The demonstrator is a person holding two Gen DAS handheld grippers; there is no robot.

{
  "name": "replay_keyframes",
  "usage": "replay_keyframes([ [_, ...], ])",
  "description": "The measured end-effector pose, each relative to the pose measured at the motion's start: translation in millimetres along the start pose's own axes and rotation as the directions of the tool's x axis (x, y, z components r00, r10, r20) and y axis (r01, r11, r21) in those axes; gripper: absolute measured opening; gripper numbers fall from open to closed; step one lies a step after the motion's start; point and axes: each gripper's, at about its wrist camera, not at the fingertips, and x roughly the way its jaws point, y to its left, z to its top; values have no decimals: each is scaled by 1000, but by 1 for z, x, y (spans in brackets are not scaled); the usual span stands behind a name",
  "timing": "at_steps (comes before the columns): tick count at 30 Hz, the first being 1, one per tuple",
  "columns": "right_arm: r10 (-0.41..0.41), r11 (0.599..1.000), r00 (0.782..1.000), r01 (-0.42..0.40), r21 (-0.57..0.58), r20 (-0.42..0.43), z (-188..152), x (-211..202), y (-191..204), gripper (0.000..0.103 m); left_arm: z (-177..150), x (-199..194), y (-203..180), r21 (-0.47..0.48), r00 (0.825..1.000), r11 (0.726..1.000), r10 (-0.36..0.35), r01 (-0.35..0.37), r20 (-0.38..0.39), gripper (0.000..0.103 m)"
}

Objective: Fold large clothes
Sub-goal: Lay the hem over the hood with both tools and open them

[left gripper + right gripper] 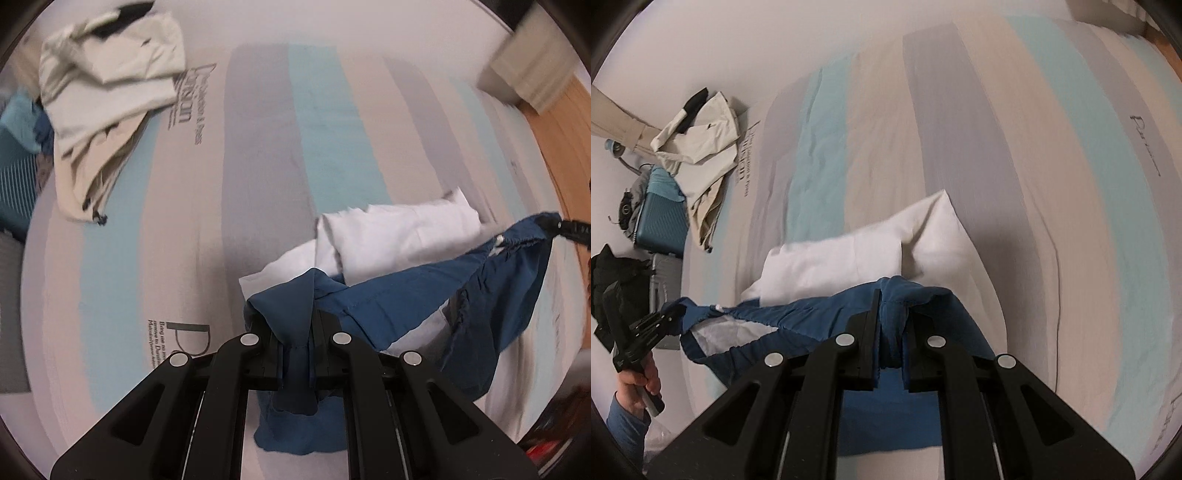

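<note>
A dark blue garment (399,299) with an elastic waistband hangs stretched between my two grippers above the bed. My left gripper (297,332) is shut on one bunched end of it. My right gripper (892,332) is shut on the other end (820,314). In the left wrist view the right gripper (554,223) shows at the far right edge, gripping the blue cloth. In the right wrist view the left gripper (670,317) shows at the left with a hand on its handle. A folded white garment (399,236) lies on the bed under the blue one; it also shows in the right wrist view (864,251).
The bed has a striped cover (258,166) in grey, beige and light blue. A cream garment (107,103) lies crumpled at the far left corner. A teal suitcase (661,221) and a grey one stand beside the bed. Wooden floor (565,140) lies to the right.
</note>
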Motion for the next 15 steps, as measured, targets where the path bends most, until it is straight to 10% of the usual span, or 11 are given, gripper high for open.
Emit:
replay_keyframes([
  [15,-156,988,988,156,-18,-22,60,99,7,6,32,81,33,-90,1000,996,13,-13,-1,8],
])
